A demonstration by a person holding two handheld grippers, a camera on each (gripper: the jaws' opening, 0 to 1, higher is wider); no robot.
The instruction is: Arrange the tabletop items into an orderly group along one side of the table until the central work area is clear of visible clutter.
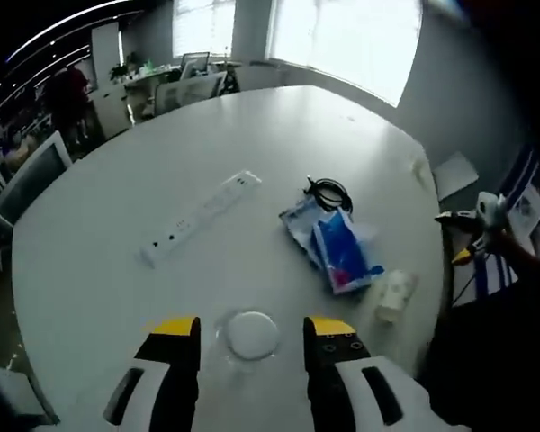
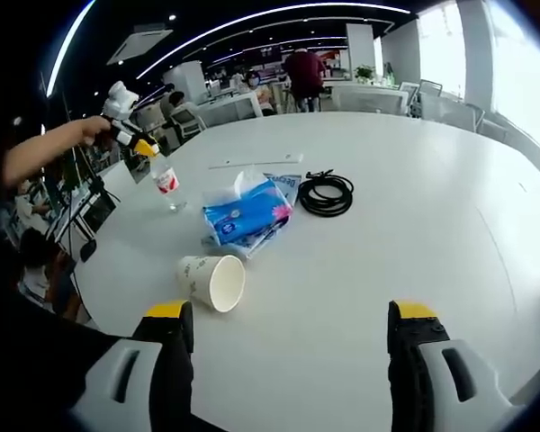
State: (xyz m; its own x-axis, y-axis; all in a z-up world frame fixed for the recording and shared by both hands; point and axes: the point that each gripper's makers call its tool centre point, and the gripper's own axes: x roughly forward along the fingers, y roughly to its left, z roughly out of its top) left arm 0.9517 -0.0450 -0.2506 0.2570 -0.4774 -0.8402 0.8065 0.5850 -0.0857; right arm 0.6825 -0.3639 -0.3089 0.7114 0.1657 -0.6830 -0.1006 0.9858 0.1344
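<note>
Nearest our left gripper, its yellow-tipped jaws spread wide, a clear bottle seen cap-on stands between them, though we cannot tell whether either jaw touches it. From the right gripper view the same left gripper appears at far left, raised over the table's edge with the bottle hanging under it, a red band on its label. Moving right across the white table, a long white power strip lies alone, well apart from the rest; then a coiled black cable sits just beside a blue tissue pack resting on a flat plastic-wrapped packet, and a paper cup lies tipped on its side near the rim. Our right gripper hangs with jaws wide apart and nothing between them, short of the cup. We judge the tidying barely begun: the items are loosely scattered, none lined along one side. The packet under the tissues is too covered to identify, and the bottle's contents are unclear.
</note>
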